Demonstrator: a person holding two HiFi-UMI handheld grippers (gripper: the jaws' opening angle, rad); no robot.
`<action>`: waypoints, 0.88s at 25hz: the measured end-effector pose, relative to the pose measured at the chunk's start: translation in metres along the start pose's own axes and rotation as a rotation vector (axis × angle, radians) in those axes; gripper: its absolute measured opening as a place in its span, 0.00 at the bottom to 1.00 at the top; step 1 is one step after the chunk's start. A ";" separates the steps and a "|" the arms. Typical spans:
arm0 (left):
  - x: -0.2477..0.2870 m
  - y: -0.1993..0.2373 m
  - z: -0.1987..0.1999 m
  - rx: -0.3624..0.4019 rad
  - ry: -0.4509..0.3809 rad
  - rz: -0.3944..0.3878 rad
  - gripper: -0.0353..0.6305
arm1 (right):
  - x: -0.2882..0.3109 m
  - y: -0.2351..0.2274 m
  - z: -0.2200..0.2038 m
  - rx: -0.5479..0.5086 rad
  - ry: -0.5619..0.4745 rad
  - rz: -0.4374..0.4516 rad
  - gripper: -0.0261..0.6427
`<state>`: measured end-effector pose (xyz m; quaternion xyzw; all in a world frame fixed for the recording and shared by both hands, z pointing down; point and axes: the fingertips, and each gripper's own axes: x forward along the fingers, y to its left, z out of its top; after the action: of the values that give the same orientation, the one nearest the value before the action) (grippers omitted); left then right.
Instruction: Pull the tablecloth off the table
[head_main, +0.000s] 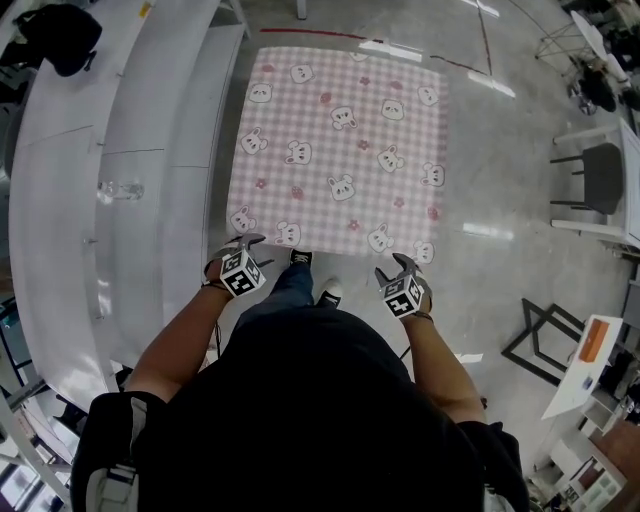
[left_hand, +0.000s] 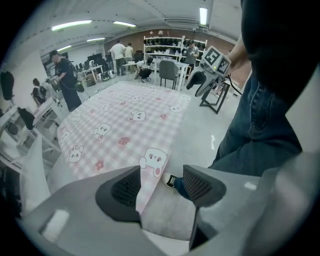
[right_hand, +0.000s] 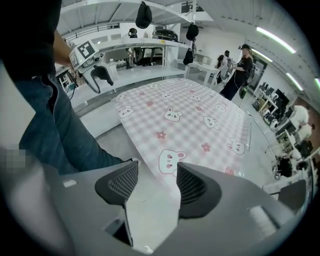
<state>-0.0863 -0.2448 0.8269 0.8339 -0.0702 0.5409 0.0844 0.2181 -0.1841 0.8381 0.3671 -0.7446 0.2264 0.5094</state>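
Head view: the bear-print tablecloth (head_main: 340, 150) spreads ahead of the left gripper (head_main: 240, 246) and right gripper (head_main: 397, 267), both wide open, holding nothing, its near hem between their jaws; I'd clamp both corners evenly before pulling back

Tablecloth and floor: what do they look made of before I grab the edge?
Tablecloth: thin, limp sheet, pink gingham with printed cartoon animals. It drapes softly over the near edge, so probably woven fabric or soft vinyl, matte-looking. Floor: grey, hard and glossy, streaked with bright reflections, so likely sealed concrete or epoxy.
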 end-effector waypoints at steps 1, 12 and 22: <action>0.004 -0.001 -0.002 0.007 0.003 -0.004 0.45 | 0.002 0.001 -0.002 -0.012 0.009 0.001 0.45; 0.045 0.006 -0.012 0.081 0.058 -0.007 0.49 | 0.039 0.009 -0.027 -0.228 0.130 -0.007 0.46; 0.082 0.015 -0.033 0.268 0.188 0.084 0.52 | 0.063 -0.002 -0.039 -0.309 0.256 -0.057 0.50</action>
<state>-0.0857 -0.2546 0.9158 0.7796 -0.0237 0.6243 -0.0440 0.2297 -0.1780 0.9111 0.2738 -0.6890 0.1394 0.6564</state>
